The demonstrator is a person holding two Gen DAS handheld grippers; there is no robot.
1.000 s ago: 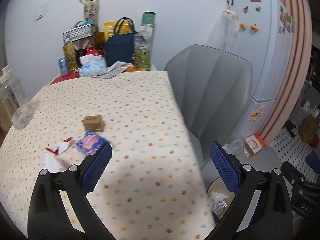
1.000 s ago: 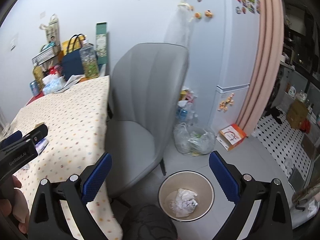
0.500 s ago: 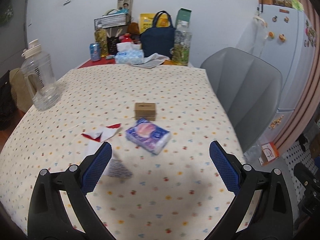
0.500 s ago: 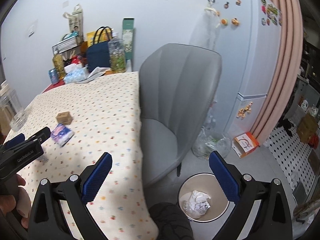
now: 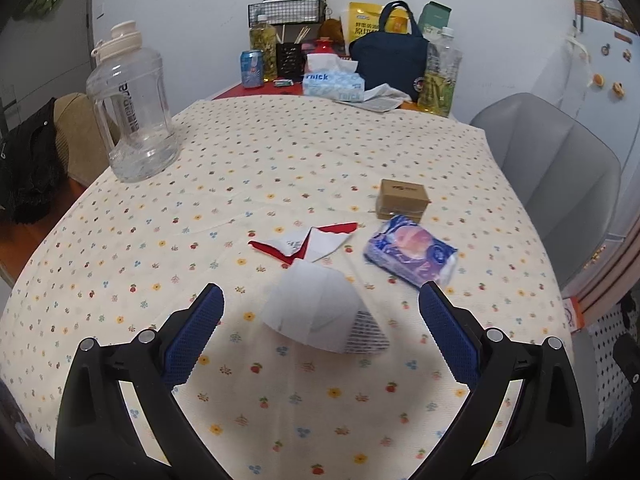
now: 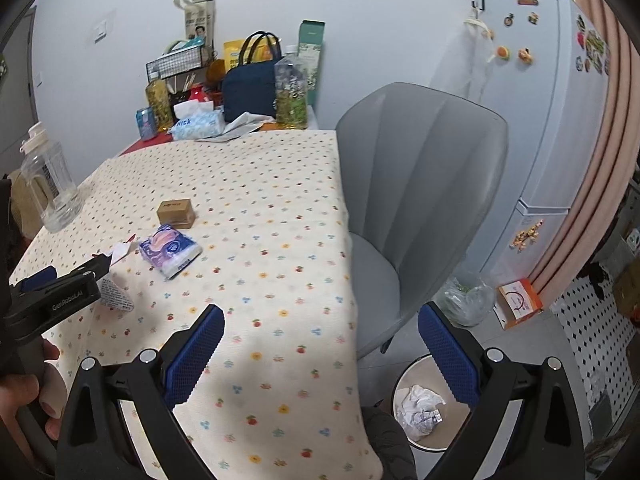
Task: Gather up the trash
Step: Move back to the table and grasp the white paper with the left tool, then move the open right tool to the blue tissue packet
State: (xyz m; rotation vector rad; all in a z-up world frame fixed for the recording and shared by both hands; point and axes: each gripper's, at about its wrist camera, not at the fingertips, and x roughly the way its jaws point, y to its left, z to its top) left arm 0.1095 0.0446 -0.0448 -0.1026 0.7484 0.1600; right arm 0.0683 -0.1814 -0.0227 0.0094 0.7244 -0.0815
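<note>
A folded white paper wrapper lies on the dotted tablecloth, right between the open fingers of my left gripper. Behind it sit a torn red-and-white scrap, a purple tissue pack and a small brown box. My right gripper hangs open and empty over the table's right edge. Below it on the floor stands a round bin with crumpled paper inside. The left gripper shows at the left of the right wrist view, over the wrapper, held by a hand.
A big clear water jug stands at the table's left. Bottles, a tissue box and a navy bag crowd the far end. A grey chair is at the table's right side, with a fridge beyond.
My left gripper swung left from the chair side to over the table and closed in on the white wrapper. The right gripper turned toward the table, the bin sliding to its lower right.
</note>
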